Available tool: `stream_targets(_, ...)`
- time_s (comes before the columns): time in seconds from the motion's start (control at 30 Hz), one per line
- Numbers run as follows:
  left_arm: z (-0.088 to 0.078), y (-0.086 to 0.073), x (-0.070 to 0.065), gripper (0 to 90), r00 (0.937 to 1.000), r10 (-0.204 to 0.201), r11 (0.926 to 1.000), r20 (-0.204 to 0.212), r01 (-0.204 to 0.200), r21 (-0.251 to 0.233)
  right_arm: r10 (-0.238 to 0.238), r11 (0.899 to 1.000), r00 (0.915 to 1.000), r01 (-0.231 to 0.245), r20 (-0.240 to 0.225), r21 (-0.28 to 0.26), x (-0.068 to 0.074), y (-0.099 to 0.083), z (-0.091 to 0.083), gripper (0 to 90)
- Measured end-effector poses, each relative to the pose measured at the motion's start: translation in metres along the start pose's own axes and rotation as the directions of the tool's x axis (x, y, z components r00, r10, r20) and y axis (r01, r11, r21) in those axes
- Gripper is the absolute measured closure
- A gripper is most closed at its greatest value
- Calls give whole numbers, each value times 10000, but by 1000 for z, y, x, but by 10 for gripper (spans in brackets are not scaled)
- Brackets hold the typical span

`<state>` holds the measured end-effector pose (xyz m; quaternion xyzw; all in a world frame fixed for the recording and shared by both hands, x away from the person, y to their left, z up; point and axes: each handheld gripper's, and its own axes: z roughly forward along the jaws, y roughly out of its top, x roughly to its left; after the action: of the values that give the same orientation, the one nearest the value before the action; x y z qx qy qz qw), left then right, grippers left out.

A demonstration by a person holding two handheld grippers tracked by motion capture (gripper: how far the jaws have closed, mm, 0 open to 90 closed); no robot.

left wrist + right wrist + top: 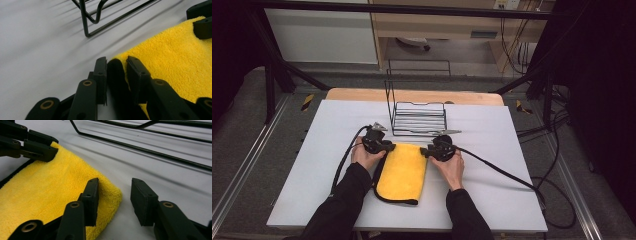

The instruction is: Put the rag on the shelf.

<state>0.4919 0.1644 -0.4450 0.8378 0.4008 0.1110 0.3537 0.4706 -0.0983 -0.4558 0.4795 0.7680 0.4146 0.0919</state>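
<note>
A yellow cloth (pixel 402 172) with a black hem lies folded on the white table (pixel 492 190), between the person's two hands. My left gripper (pixel 389 146) is at its far left corner. In the left gripper view the jaws (pixel 117 66) are shut on that dark-hemmed corner of the cloth (pixel 175 57). My right gripper (pixel 424 151) is at the far right corner. In the right gripper view it (pixel 115 182) stands open astride that corner: one jaw rests over the cloth (pixel 50 190), the other over bare table, and the pads do not press it.
A black wire rack (pixel 419 117) stands just beyond the cloth and both grippers, with an upright back on its left. Cables trail from each gripper across the table, the right one off the right edge. A wooden board edge (pixel 412 95) runs along the table's far side.
</note>
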Motion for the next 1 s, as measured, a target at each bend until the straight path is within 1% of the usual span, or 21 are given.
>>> stream_targets(0.07, 0, 0, -1, 703, 9999, 87, 10000, -71, -87, 1, 112, 9999, 9999, -111, -89, 76, 0, 0, 0, 643)
stream_targets(0.1, 0, 1, -2, 707, 9999, 125, 9999, -109, -125, 10, 194, 9998, 9997, -192, -173, 91, 0, 0, 0, 684)
stream_targets(0.13, 0, 1, -2, 711, 9998, 162, 9999, -128, -162, 16, 311, 9995, 9993, -309, -220, 93, 1, 0, 0, 693)
stream_targets(0.17, 0, 1, -2, 715, 9998, 174, 9998, -114, -173, 33, 229, 9997, 9995, -227, -214, 63, 1, -1, 1, 698)
stream_targets(0.27, -1, 2, -2, 731, 9999, 66, 10000, -77, -66, 63, 502, 9987, 9982, -498, -320, 132, 1, 0, 1, 733)
stream_targets(0.33, -1, 3, -3, 736, 10000, 29, 9999, -90, -28, 108, 582, 9982, 9977, -577, -340, 155, 1, 0, 0, 740)
stream_targets(0.4, -1, 4, -3, 762, 10000, -17, 9999, -98, 19, 164, 595, 9981, 9975, -589, -374, 157, 1, 0, 1, 748)
stream_targets(0.43, -1, 4, -3, 769, 9999, -140, 9998, -84, 142, 155, 609, 9981, 9974, -604, -383, 147, 1, 0, 1, 750)
stream_targets(0.47, -2, 4, -3, 775, 9998, -159, 9997, -72, 161, 170, 774, 9970, 9963, -770, -361, 114, 1, -1, 1, 754)
stream_targets(0.5, -2, 4, -3, 782, 9998, -159, 9997, -72, 161, 170, 774, 9970, 9963, -770, -361, 114, 1, -1, 1, 754)
stream_targets(0.53, -2, 4, -2, 786, 9998, -166, 9997, -55, 167, 186, 875, 9961, 9956, -871, -345, 128, 2, -1, 1, 772)
stream_targets(0.57, -2, 4, -2, 791, 9998, -173, 9996, -33, 173, 206, 948, 9954, 9946, -941, -416, 179, 1, 0, 0, 811)
stream_targets(0.63, -3, 4, -2, 796, 9998, -217, 9996, 13, 217, 201, 947, 9954, 9945, -940, -450, 176, 1, 1, 0, 821)
stream_targets(0.7, -4, 4, 0, 807, 9994, -340, 9993, 85, 338, 146, 1049, 9944, 9934, -1042, -467, 167, 1, 1, -1, 837)
stream_targets(0.73, -5, 4, 0, 809, 9991, -406, 9991, 119, 405, 91, 1056, 9944, 9933, -1051, -467, 135, 2, 2, -2, 840)
stream_targets(0.8, -9, 4, 0, 813, 9991, -401, 9992, 120, 401, -22, 1001, 9950, 9937, -1002, -509, 1, 3, 2, -5, 843)
stream_targets(0.9, -18, 4, -1, 815, 9991, -390, 9985, 150, 396, -372, 818, 9954, 9945, -848, -652, -439, 6, 4, -12, 844)
stream_targets(1.0, -30, 5, -3, 816, 9995, -265, 9968, 153, 276, -748, 705, 9929, 9939, -781, -842, -896, 10, 6, -21, 844)
